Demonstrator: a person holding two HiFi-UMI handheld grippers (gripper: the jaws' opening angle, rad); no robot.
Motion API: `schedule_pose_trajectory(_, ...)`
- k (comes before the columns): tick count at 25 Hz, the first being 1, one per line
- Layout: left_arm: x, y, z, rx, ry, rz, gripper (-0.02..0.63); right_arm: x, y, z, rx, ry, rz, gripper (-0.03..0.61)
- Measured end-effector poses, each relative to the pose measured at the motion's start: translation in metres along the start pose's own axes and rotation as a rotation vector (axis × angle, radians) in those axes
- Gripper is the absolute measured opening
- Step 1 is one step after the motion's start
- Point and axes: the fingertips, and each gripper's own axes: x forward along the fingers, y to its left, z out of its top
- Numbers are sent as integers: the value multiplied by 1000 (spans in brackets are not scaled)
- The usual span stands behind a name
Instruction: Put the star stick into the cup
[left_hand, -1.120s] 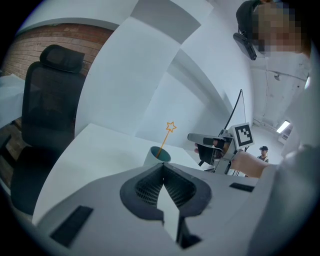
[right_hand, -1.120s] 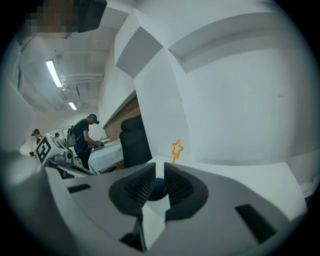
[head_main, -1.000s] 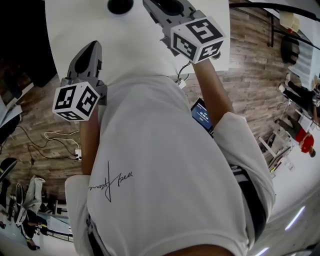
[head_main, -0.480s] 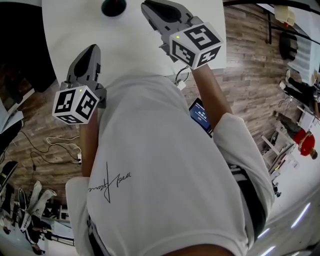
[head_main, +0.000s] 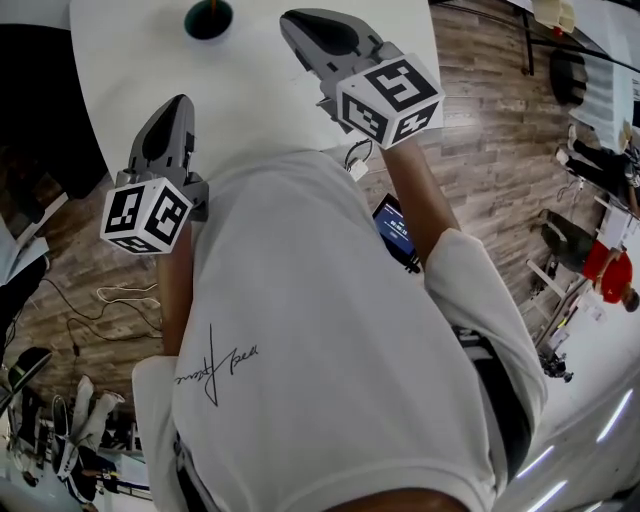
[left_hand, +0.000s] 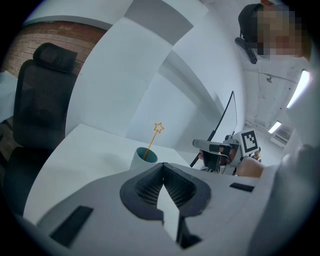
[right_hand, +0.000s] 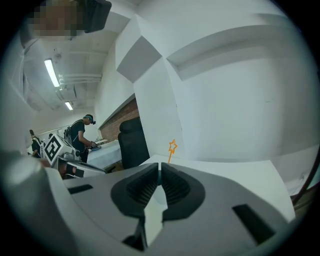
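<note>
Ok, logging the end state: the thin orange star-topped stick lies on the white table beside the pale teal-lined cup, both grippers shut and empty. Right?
No: the left gripper view shows the stick standing in the cup, not beside it. The left gripper and right gripper are shut and empty.

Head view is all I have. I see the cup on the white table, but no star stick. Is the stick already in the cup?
Observer: Yes. In the left gripper view the star stick stands leaning in the cup, star at the top.
Operator: Does the left gripper hold anything?
Observer: No. The left gripper is shut on nothing.
Operator: And the right one?
Observer: The right gripper is shut and empty too.
</note>
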Motion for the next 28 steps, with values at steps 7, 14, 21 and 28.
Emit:
schedule_pose_trajectory(7,-4,-9,13,17,-26,-23,8,-20,-2,6,0,-4,-28,15)
schedule_pose_trajectory(14,1,-18,34,57,-70,-29,8,-44,-14,1,-8,12,-64,9)
schedule_pose_trajectory(21,7,-21,43,68,-90,-38,8,-55,-22,-9,-30,45,-79,9)
schedule_pose_trajectory(28,4,-26,37,76,-67,-50,8,-54,-21,-7,-35,48,-83,9)
